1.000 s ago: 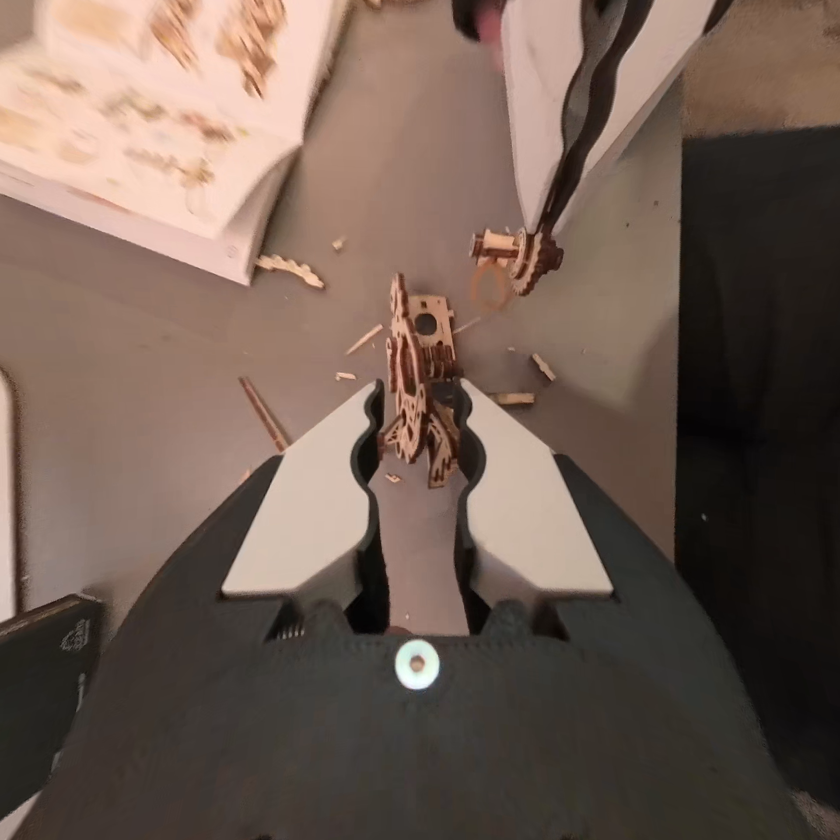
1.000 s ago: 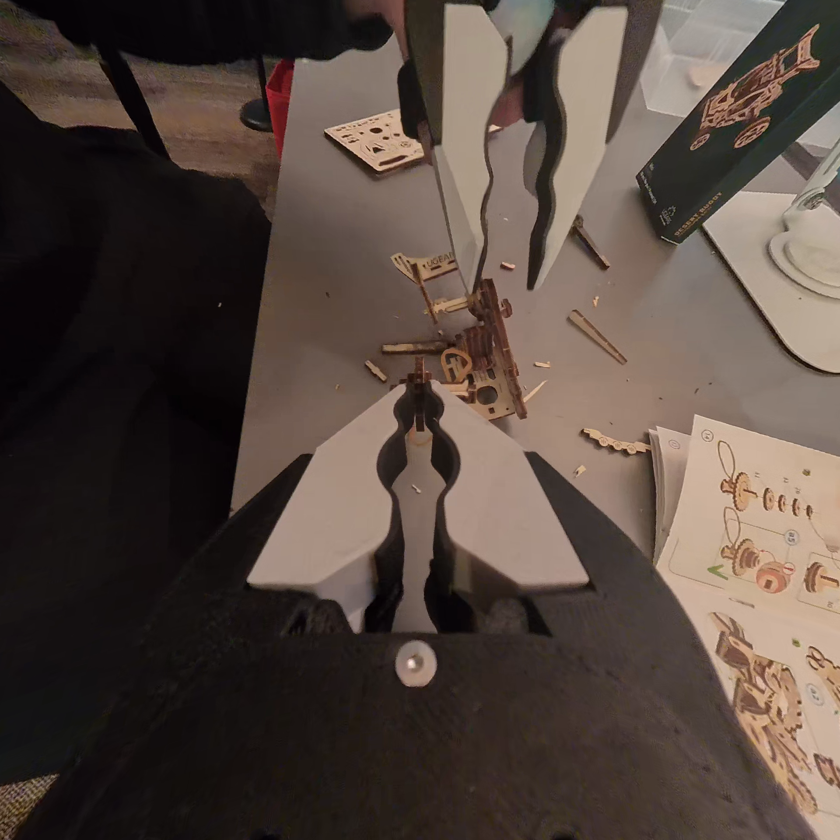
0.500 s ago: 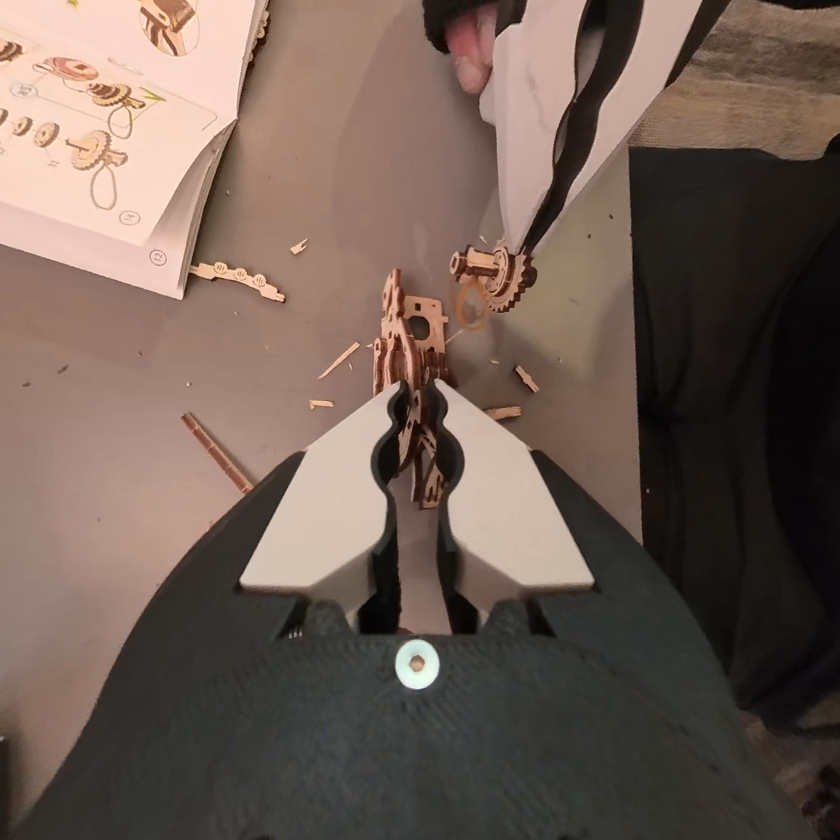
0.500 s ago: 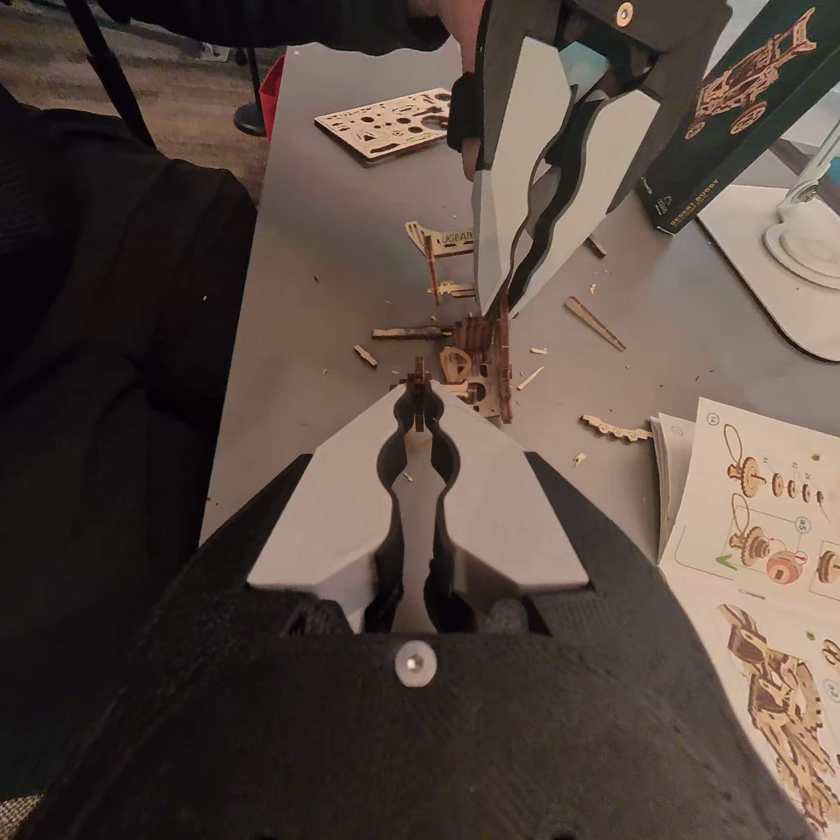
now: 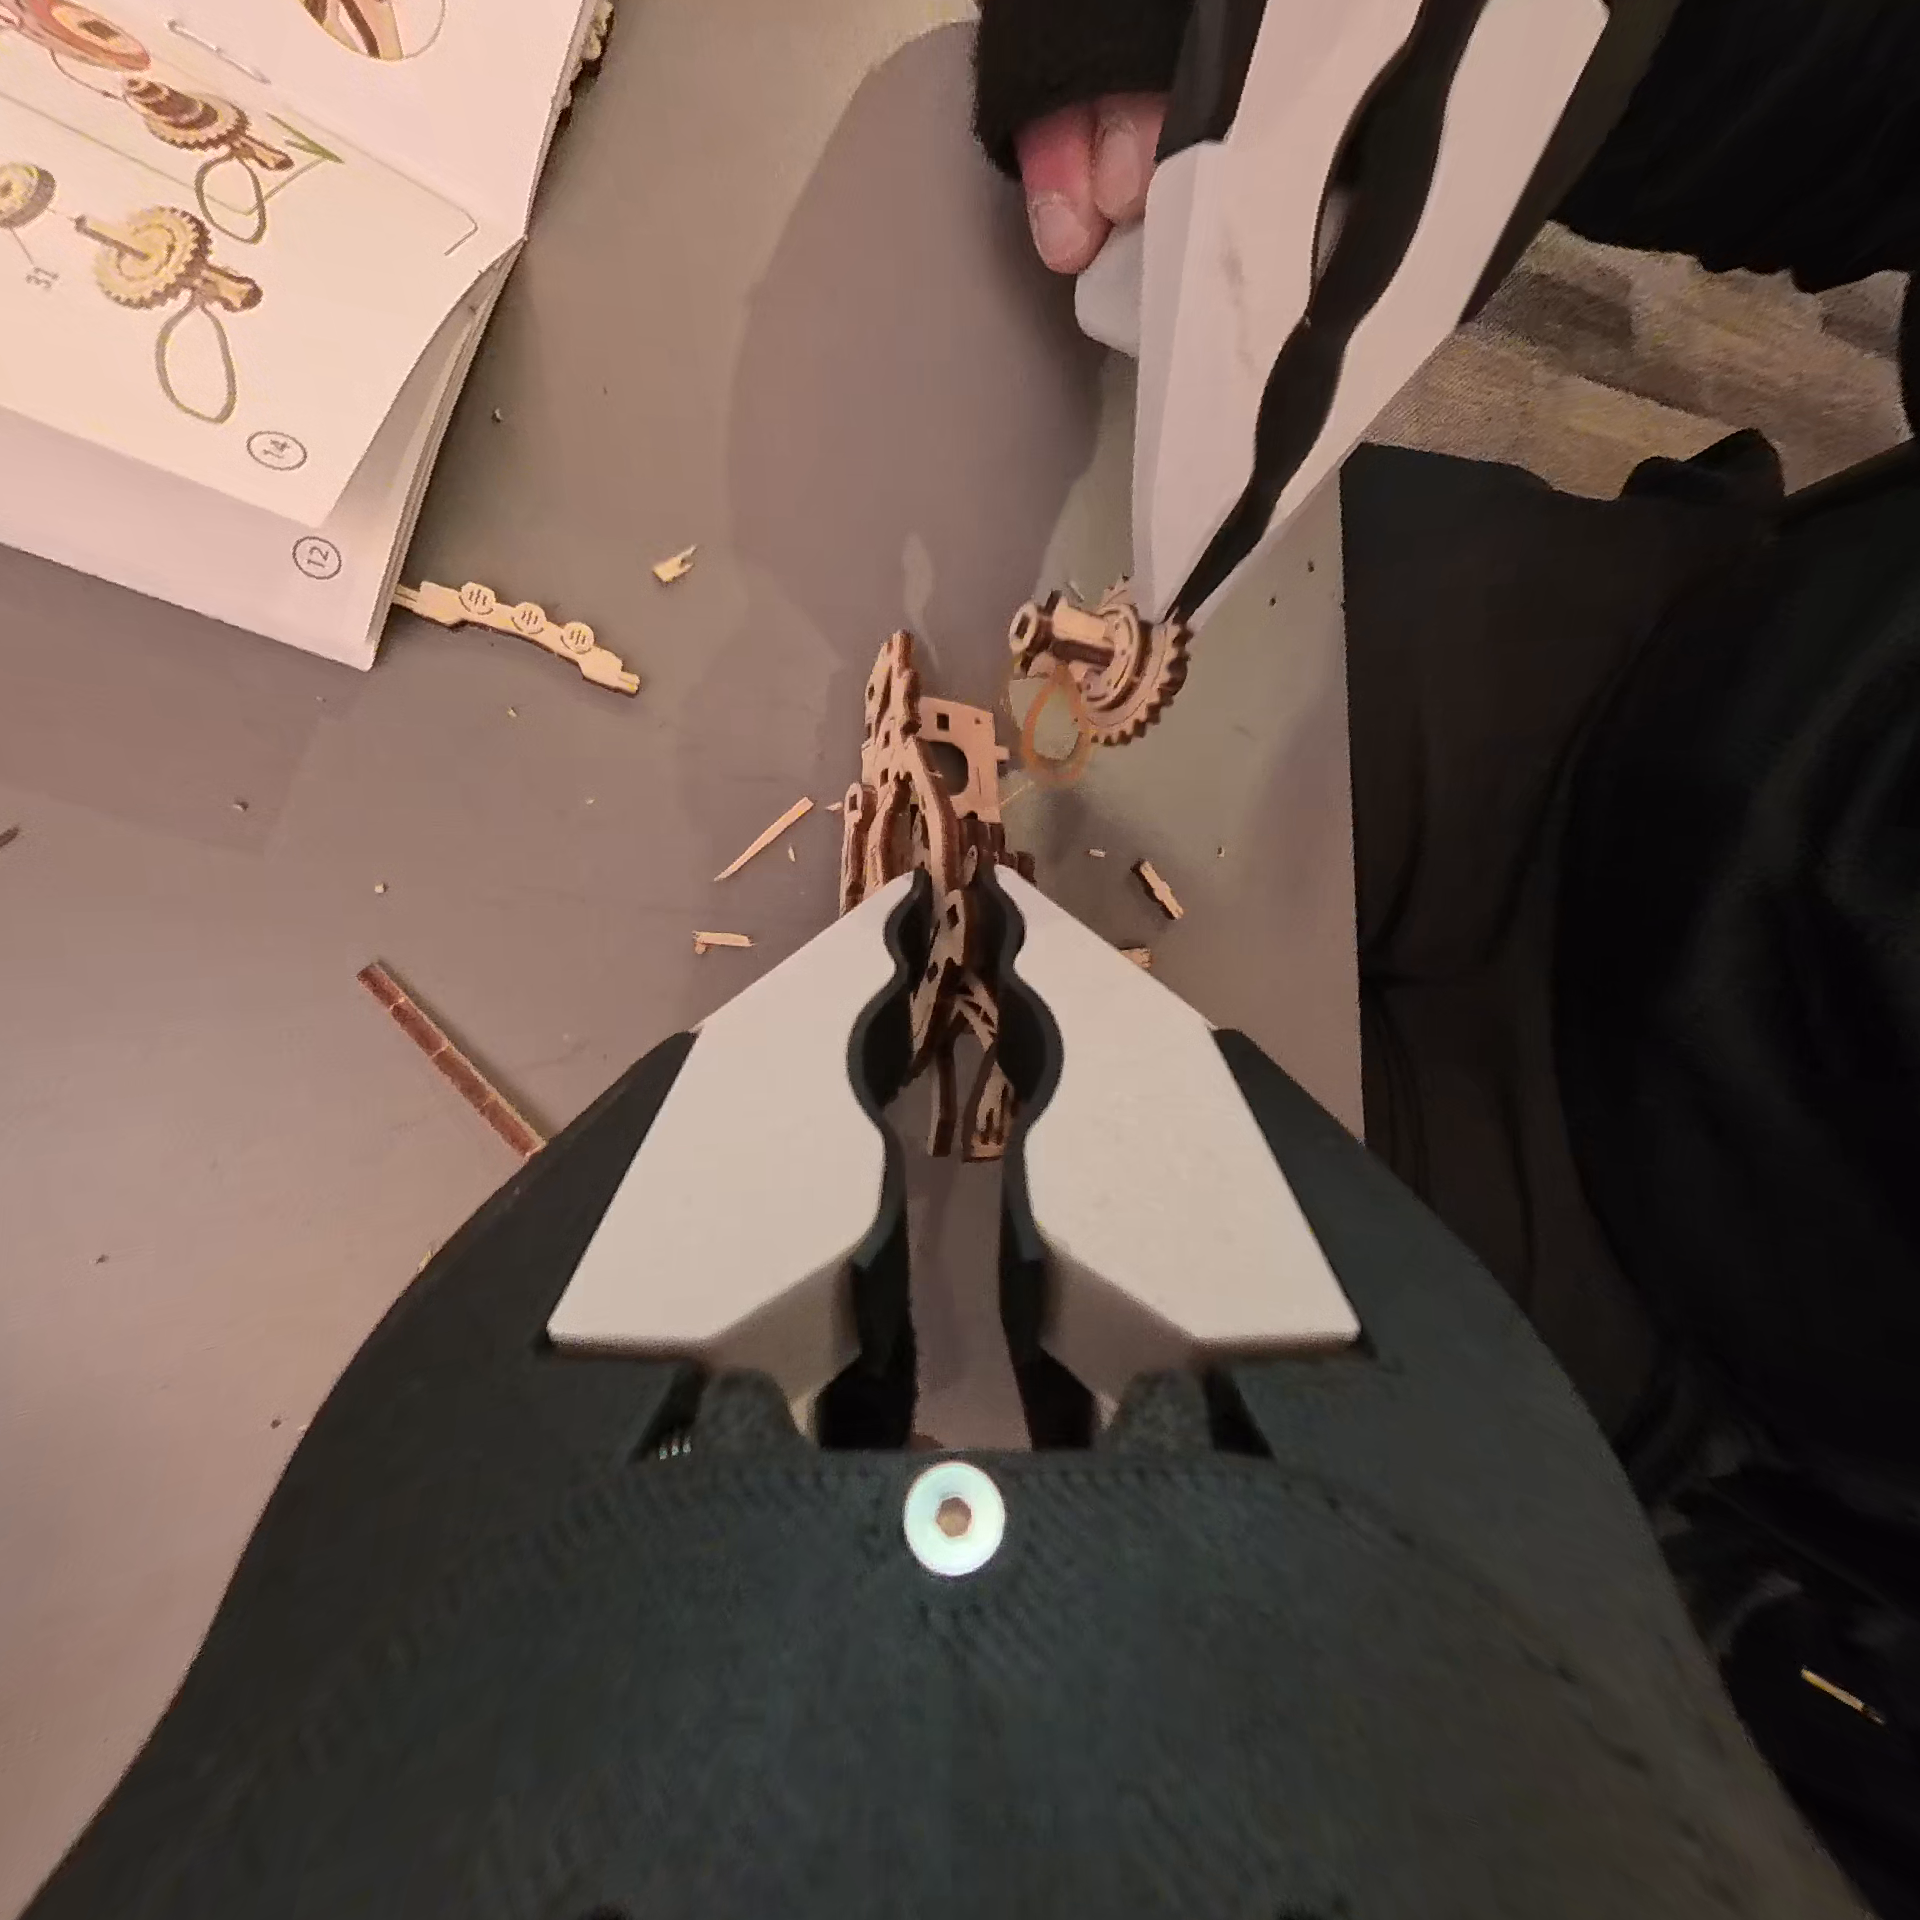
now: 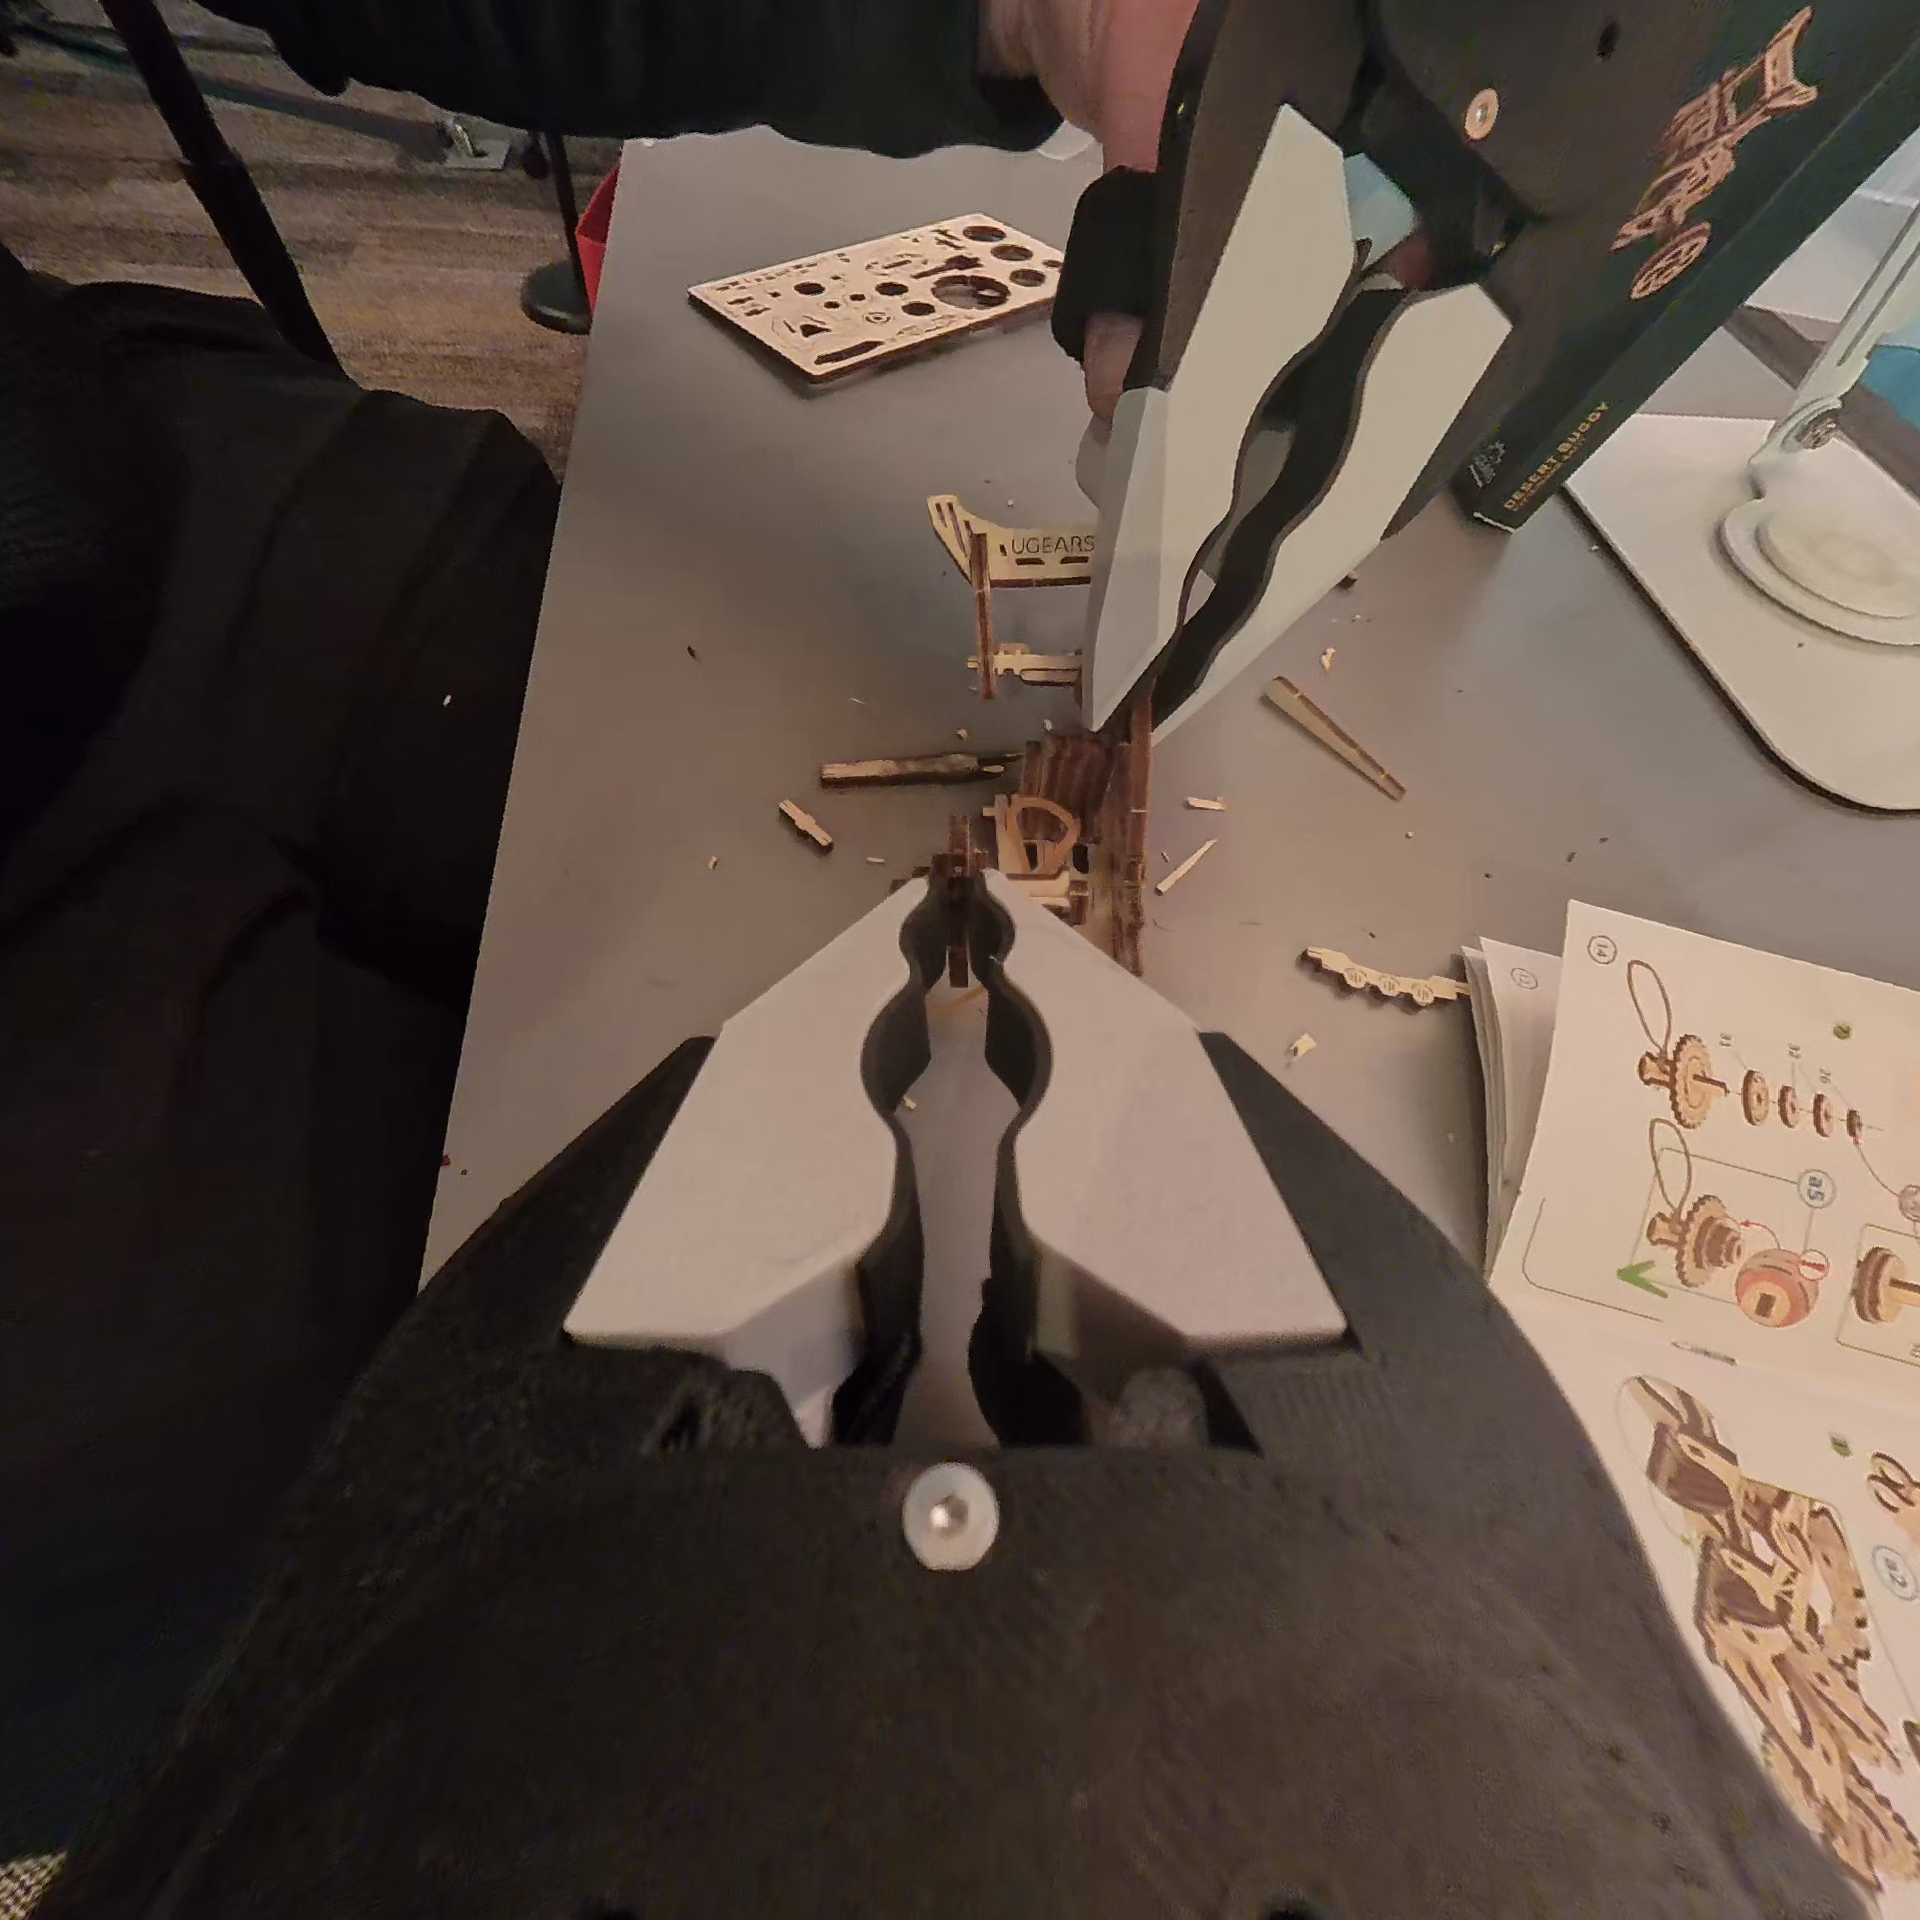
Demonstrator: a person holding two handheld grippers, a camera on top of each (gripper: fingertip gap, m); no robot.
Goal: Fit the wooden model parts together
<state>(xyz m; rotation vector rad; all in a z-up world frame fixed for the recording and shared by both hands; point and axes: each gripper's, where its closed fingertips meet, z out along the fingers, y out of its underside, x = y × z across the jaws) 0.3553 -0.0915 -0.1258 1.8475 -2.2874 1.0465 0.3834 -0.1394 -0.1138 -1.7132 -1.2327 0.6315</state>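
Both jaws clamped: left gripper (image 5: 956, 883) on layered plywood frame (image 5: 935, 790), right gripper (image 6: 951, 883) on toothed gear axle (image 5: 1101, 665).

Two claws (image 5: 956, 883) (image 6: 961, 883), one booklet (image 5: 260, 260), perhaps a dozen wood scraps (image 5: 520, 620).

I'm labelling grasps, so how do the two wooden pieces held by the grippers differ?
The gear axle in the right gripper is small, with toothed wheels on a shaft and a rubber band loop hanging from it; the frame assembly in the left gripper is larger, built from flat plates. The gear axle hangs above the table; whether the frame assembly touches it is unclear. Both are laser-cut wood, pinched at fingertips.
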